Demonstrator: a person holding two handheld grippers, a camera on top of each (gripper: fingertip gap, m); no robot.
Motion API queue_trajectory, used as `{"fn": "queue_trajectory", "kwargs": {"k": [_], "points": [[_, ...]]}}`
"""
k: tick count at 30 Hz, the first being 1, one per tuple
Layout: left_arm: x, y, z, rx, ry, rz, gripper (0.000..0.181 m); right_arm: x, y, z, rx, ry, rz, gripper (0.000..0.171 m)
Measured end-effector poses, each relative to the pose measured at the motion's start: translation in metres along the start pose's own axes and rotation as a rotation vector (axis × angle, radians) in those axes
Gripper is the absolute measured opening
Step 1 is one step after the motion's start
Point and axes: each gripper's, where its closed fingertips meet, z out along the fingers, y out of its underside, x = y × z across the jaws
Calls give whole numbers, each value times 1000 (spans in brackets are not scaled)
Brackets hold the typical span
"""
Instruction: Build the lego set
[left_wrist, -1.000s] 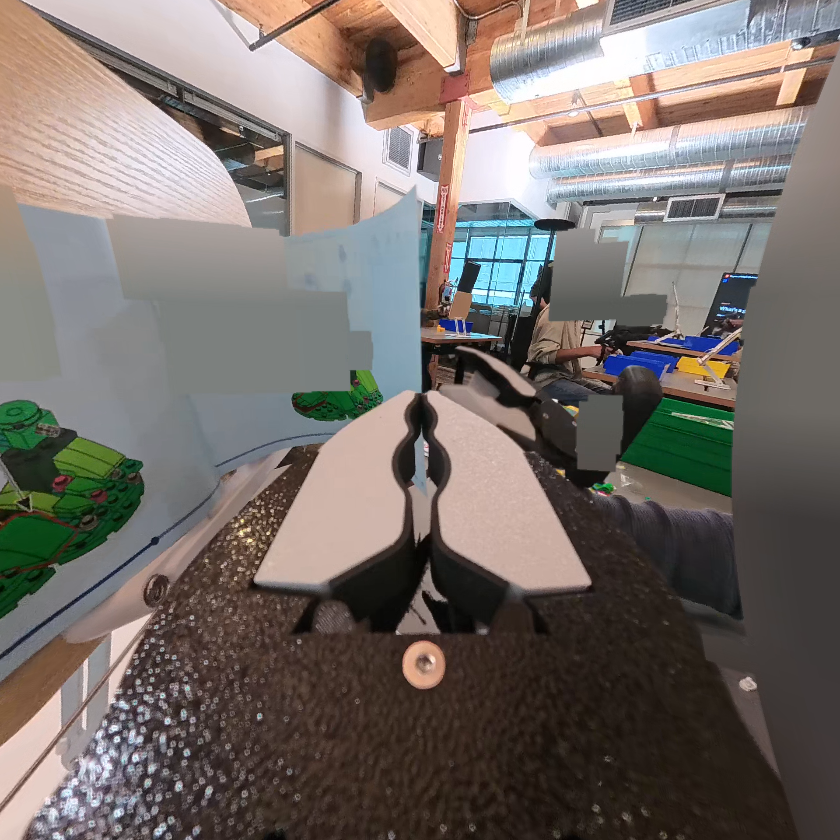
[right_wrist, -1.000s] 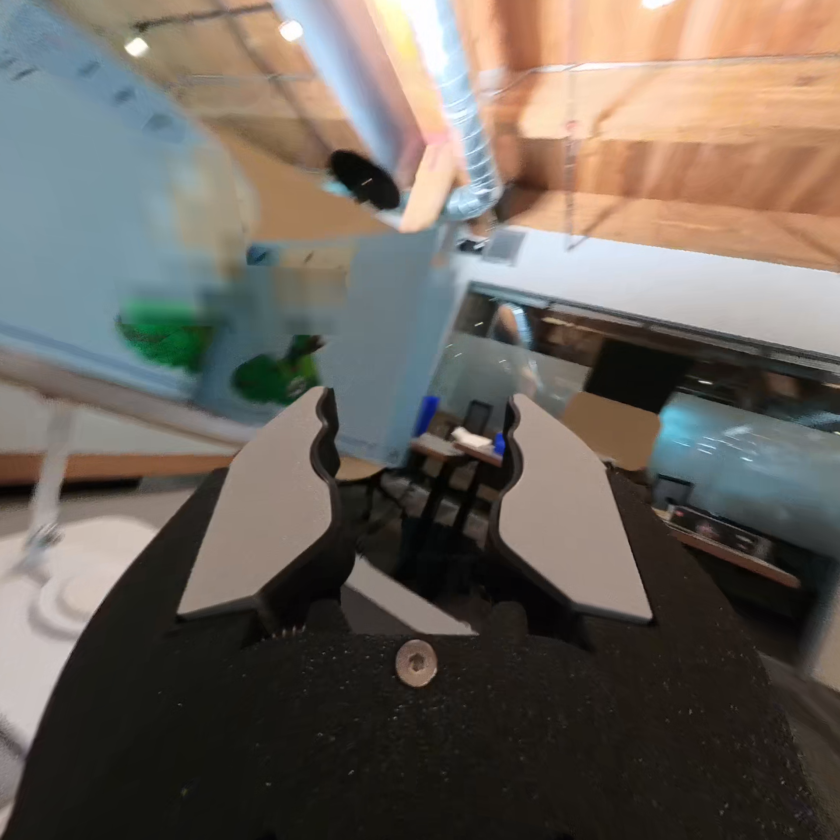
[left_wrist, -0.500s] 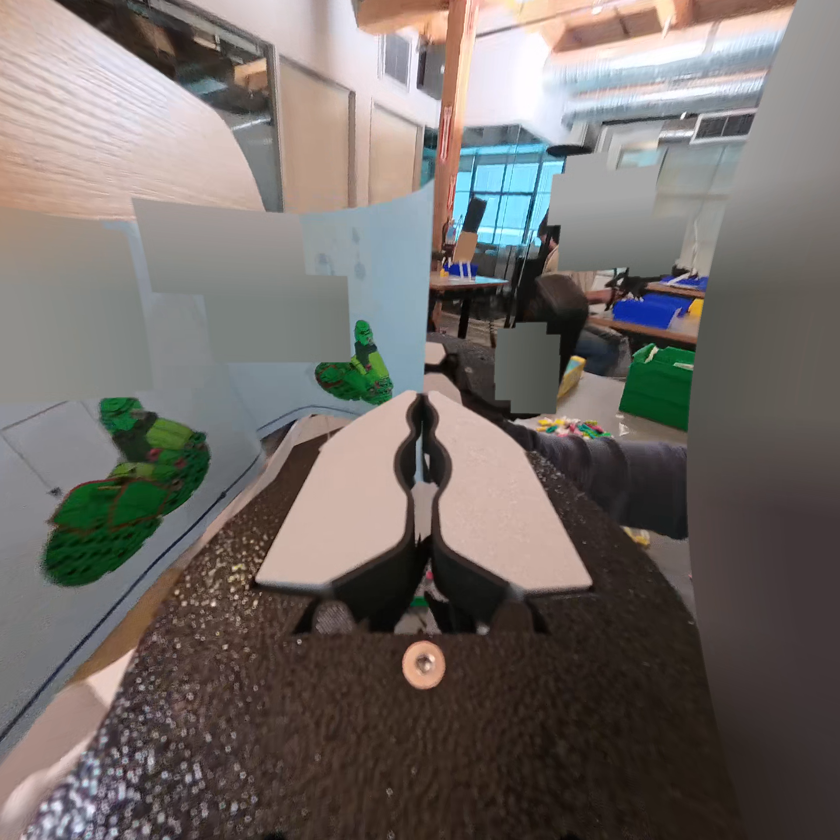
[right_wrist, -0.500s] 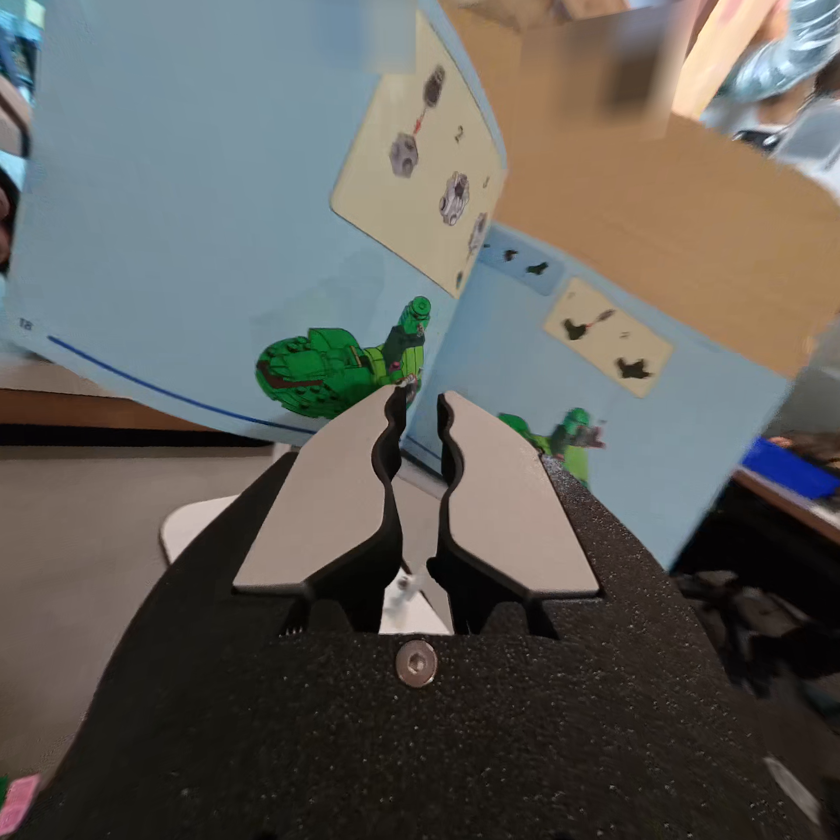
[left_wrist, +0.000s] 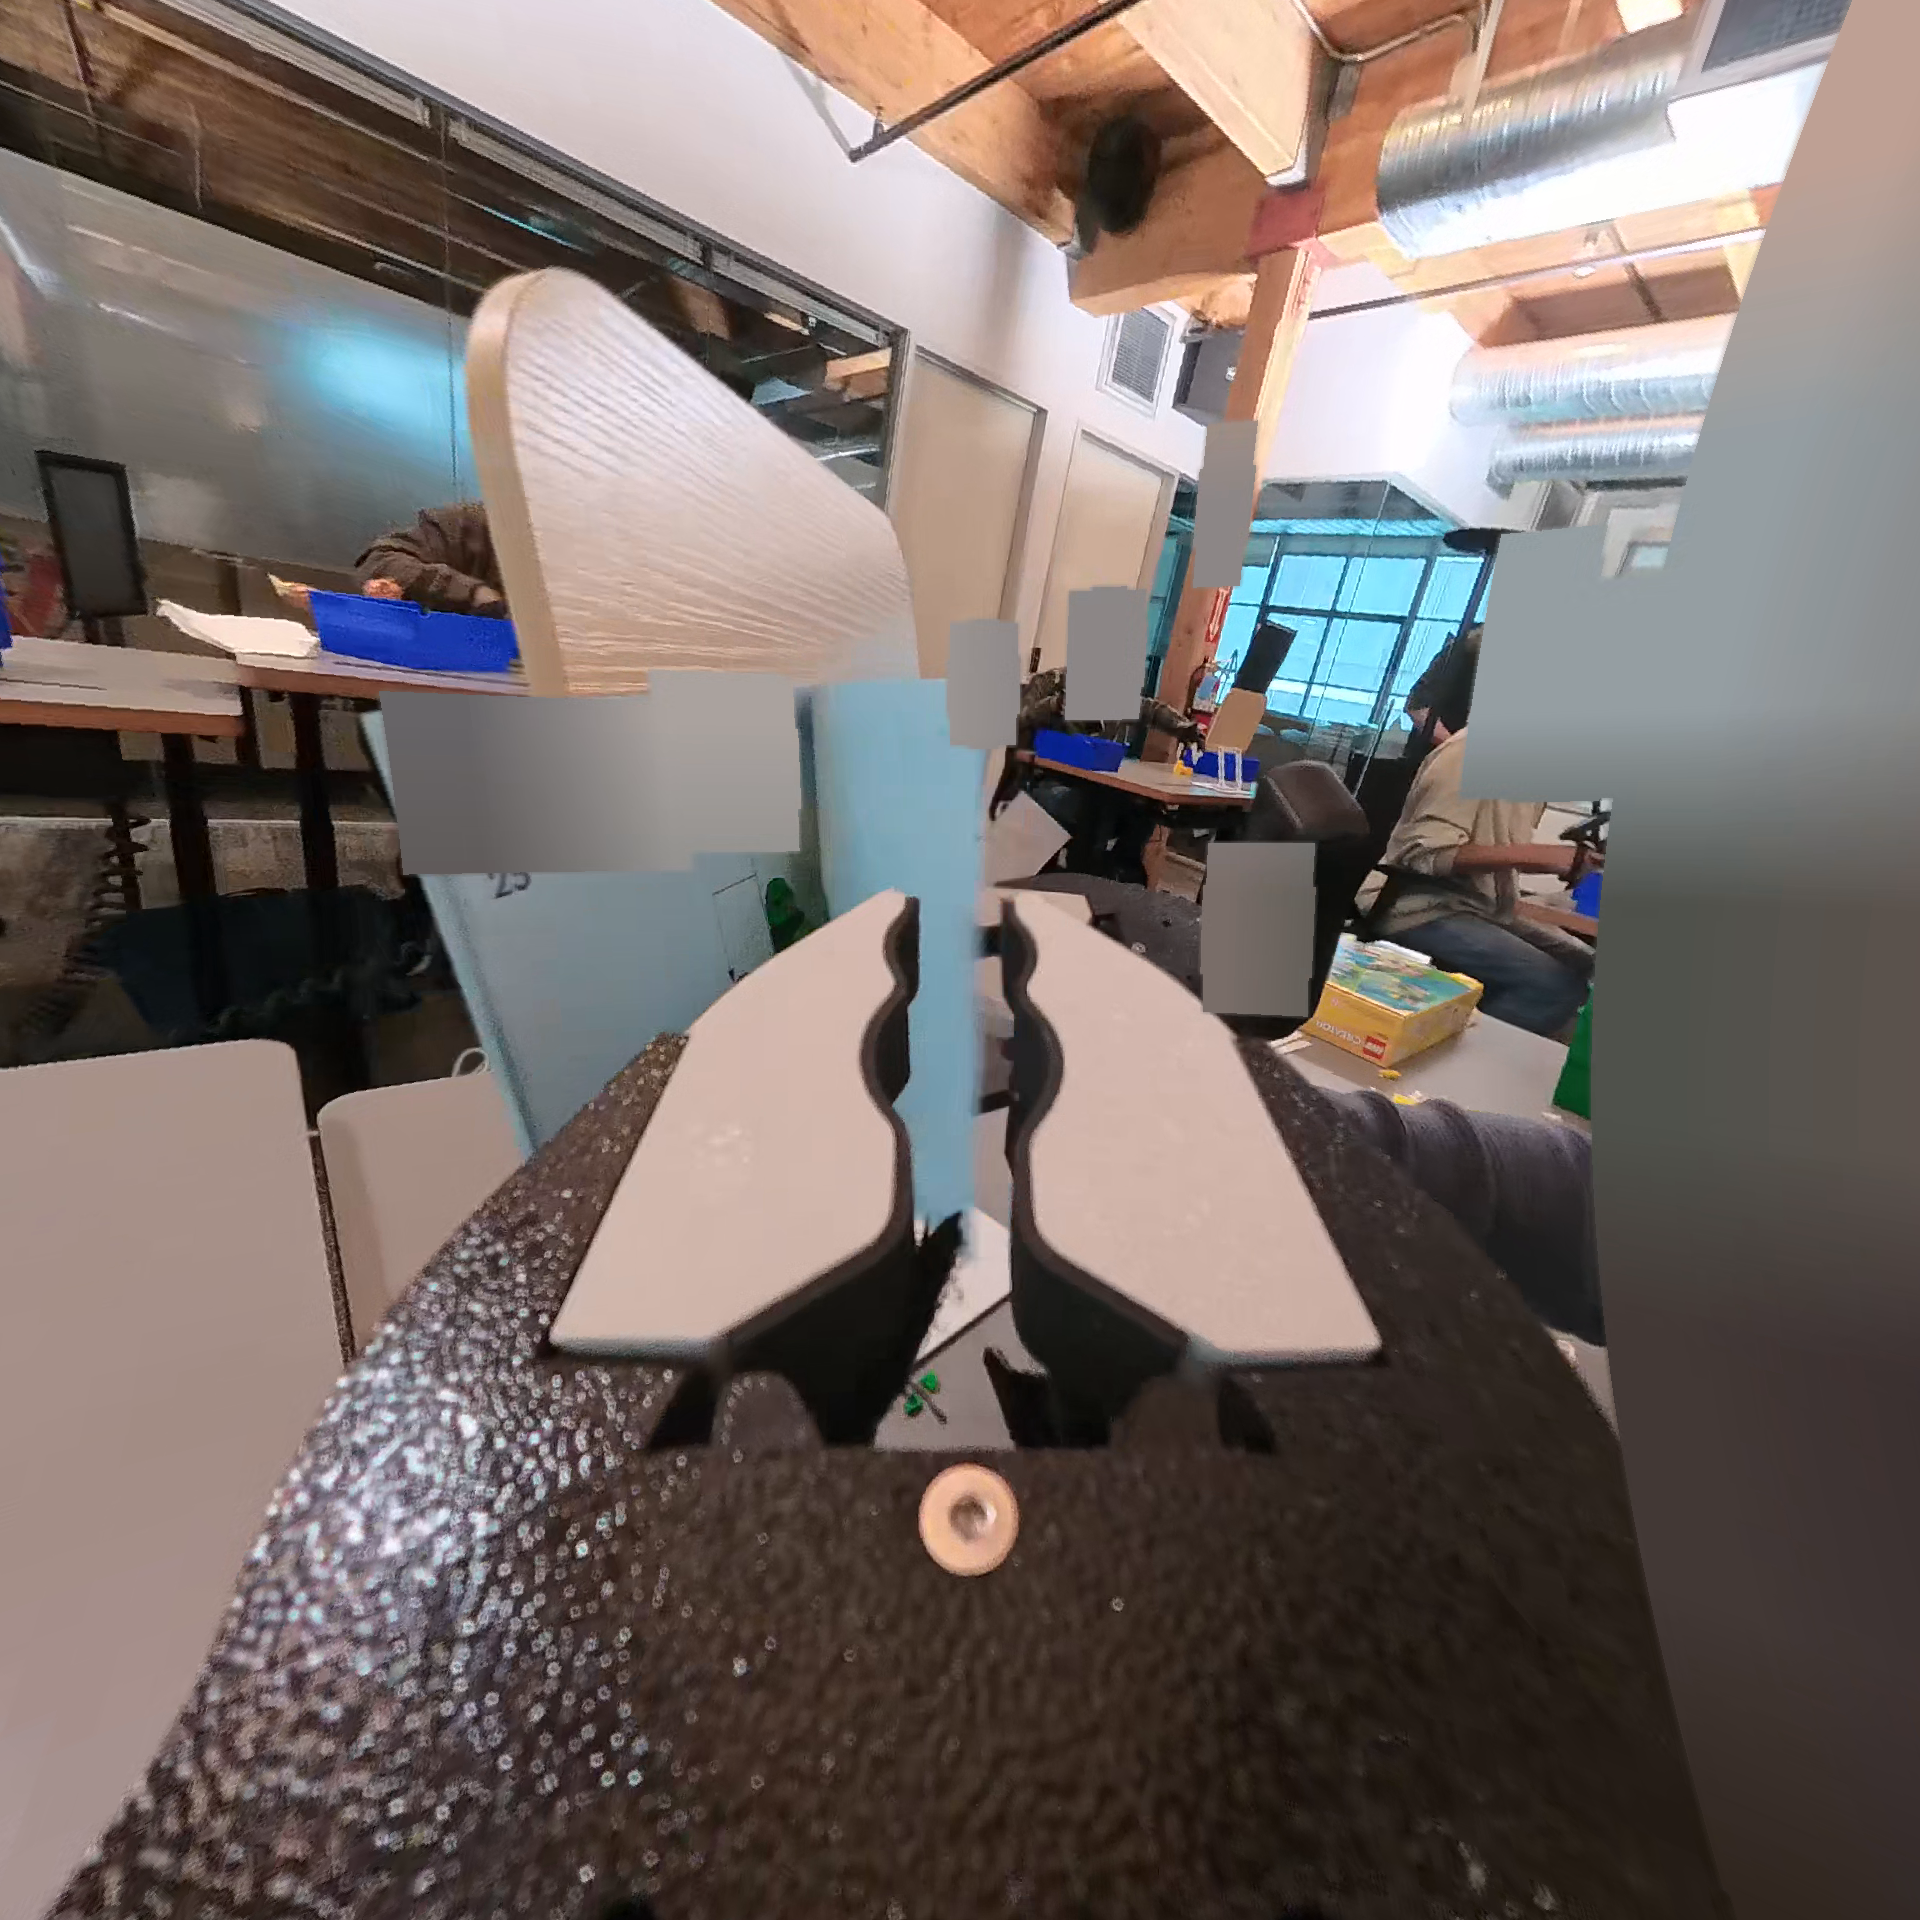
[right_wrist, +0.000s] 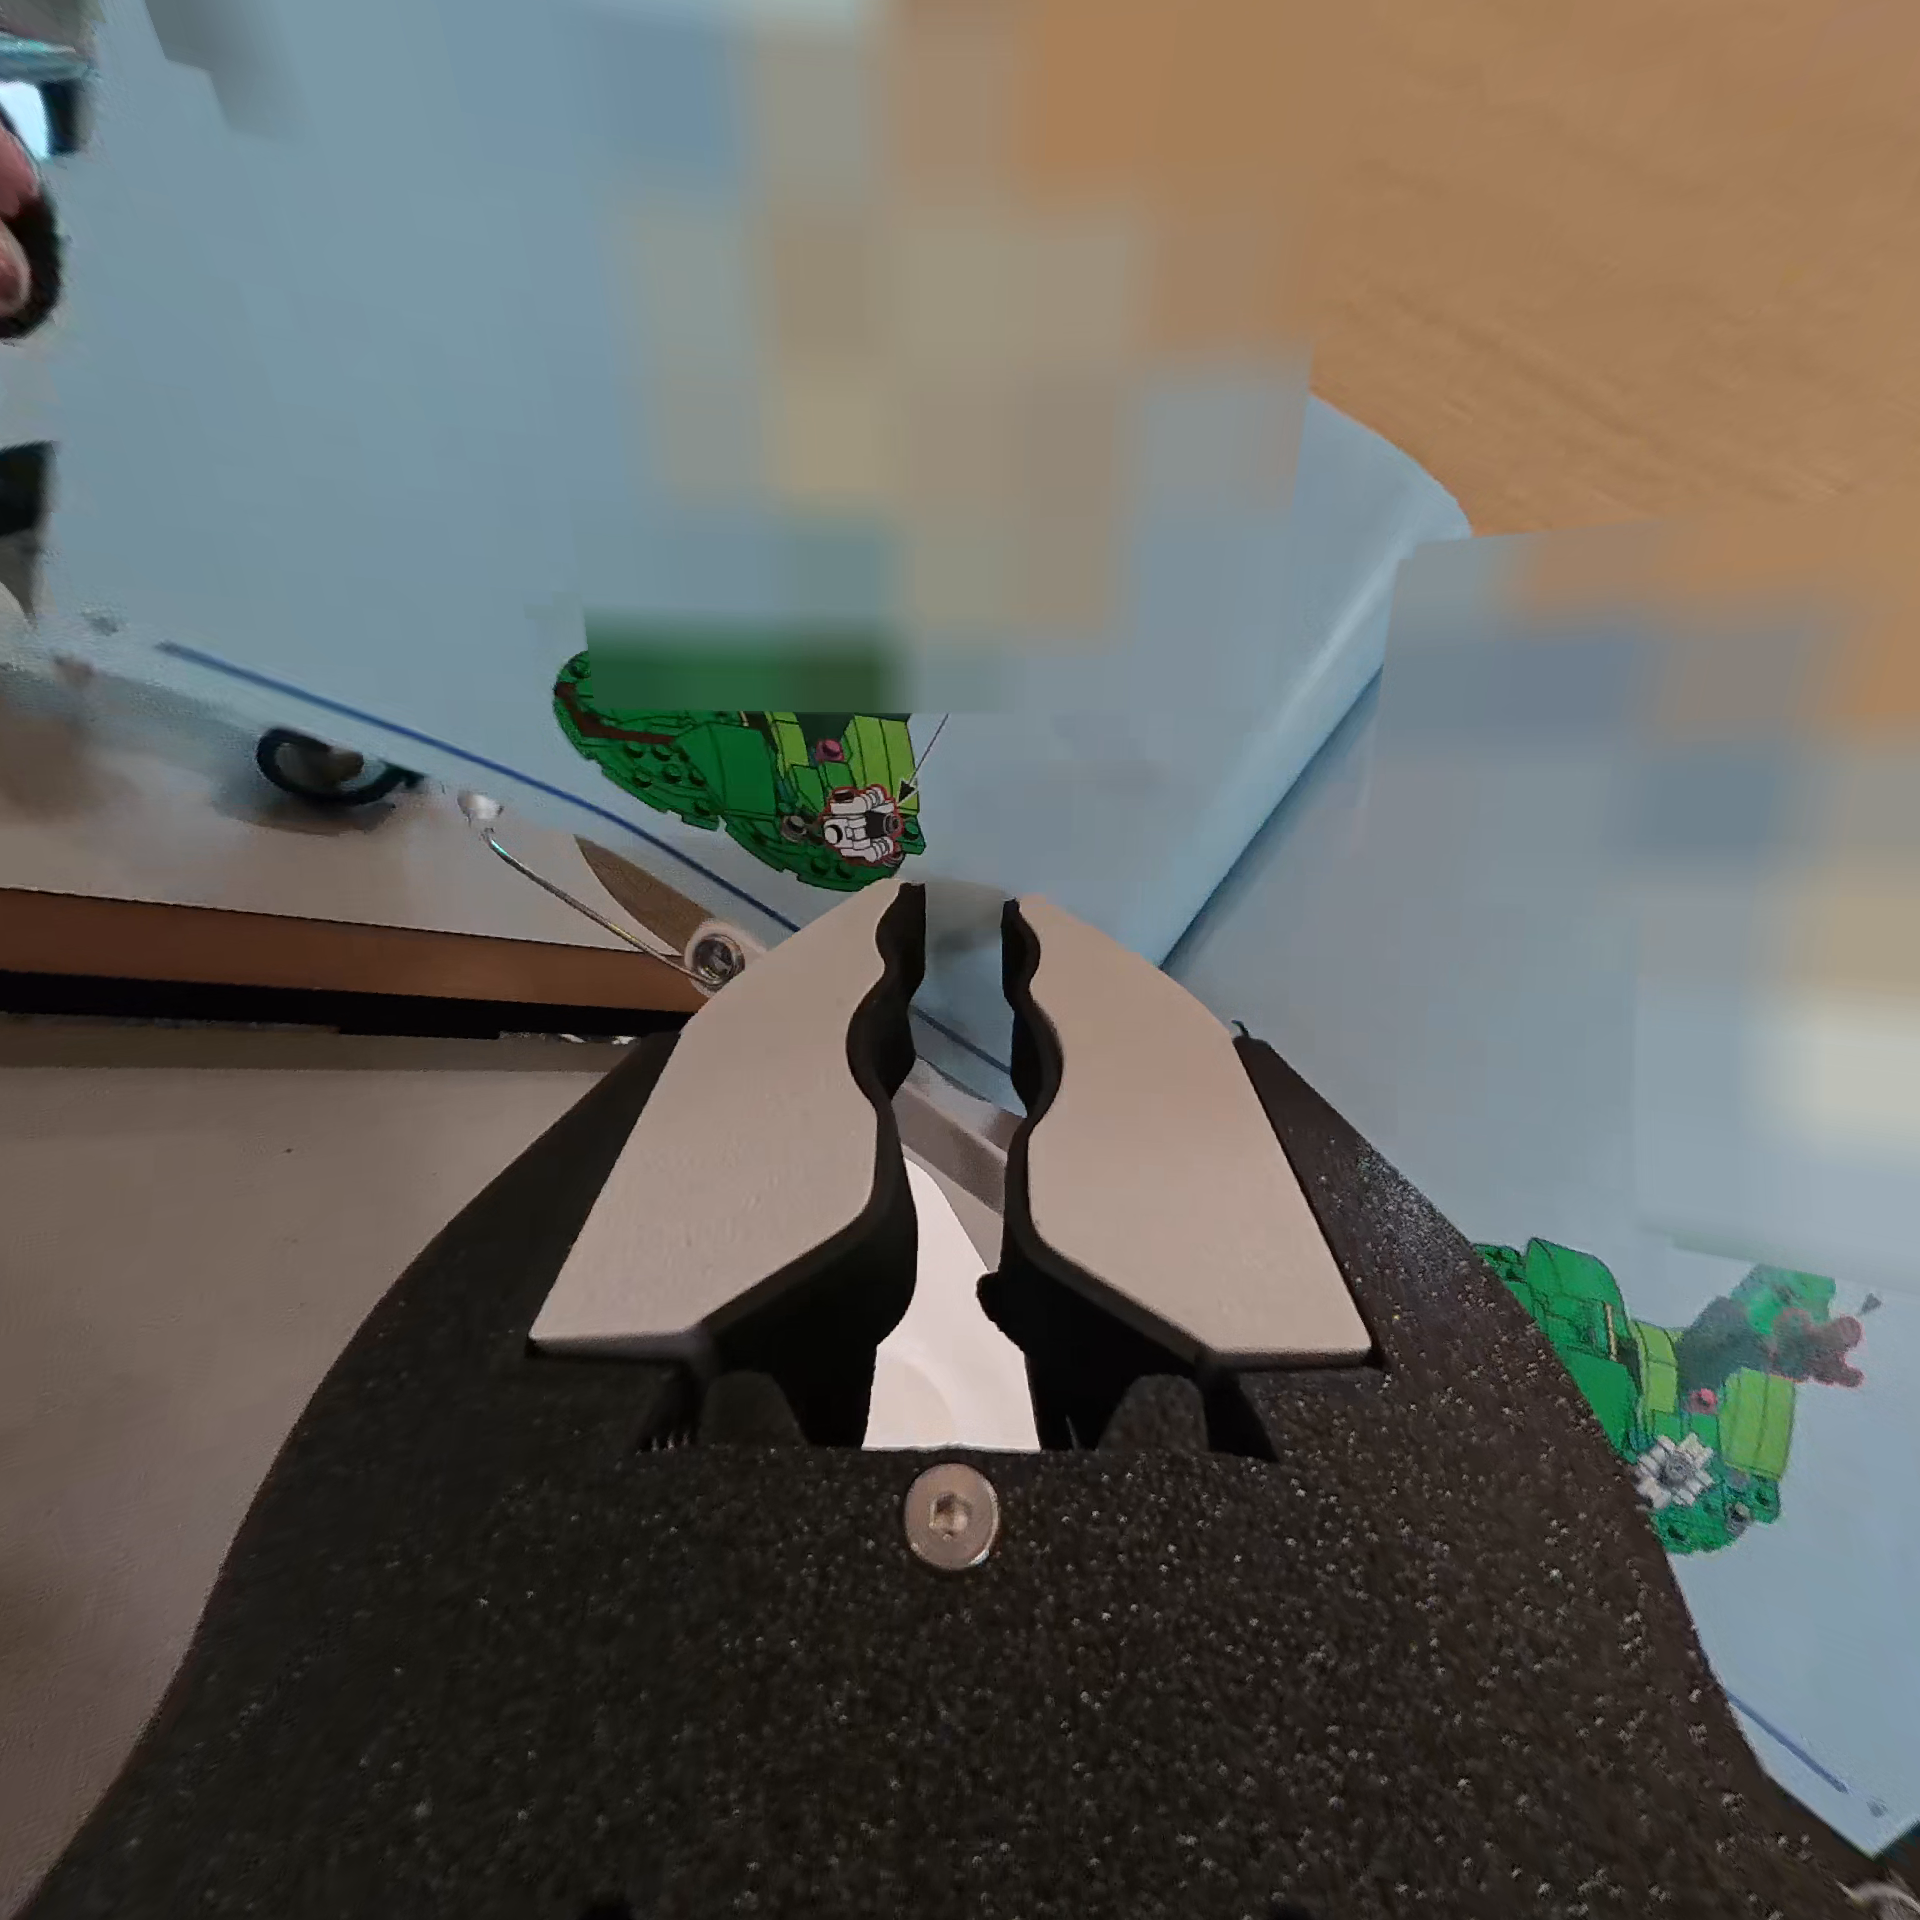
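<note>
Page-turning: left gripper (left_wrist: 961, 914) slightly parted around page (left_wrist: 940, 1039); right gripper (right_wrist: 963, 902) narrowly parted, empty. Close gently, avoid tearing.

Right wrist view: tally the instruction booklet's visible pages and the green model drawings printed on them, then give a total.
Booklet pages: 2
Green model drawings: 2
Total: 4
</note>
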Motion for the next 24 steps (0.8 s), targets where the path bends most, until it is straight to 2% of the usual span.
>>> {"fn": "queue_trajectory", "kwargs": {"k": [6, 10, 14, 20, 24], "points": [[-16, 5, -1, 1, -53, -44, 10, -2, 2, 5, -14, -1, -3, 13], [-38, -1, -11, 80, -143, -90, 3, -4, 3, 6, -24, -7, -17, 13], [-73, -2, -28, 158, -325, -108, 24, -4, 4, 6, -31, -11, -39, 13], [-79, 33, -9, -32, -323, -92, 40, -11, 7, 8, -47, -30, -114, 14], [-78, 53, 9, -110, -313, -60, 37, -21, 8, 9, -62, -60, -205, 16]]}}
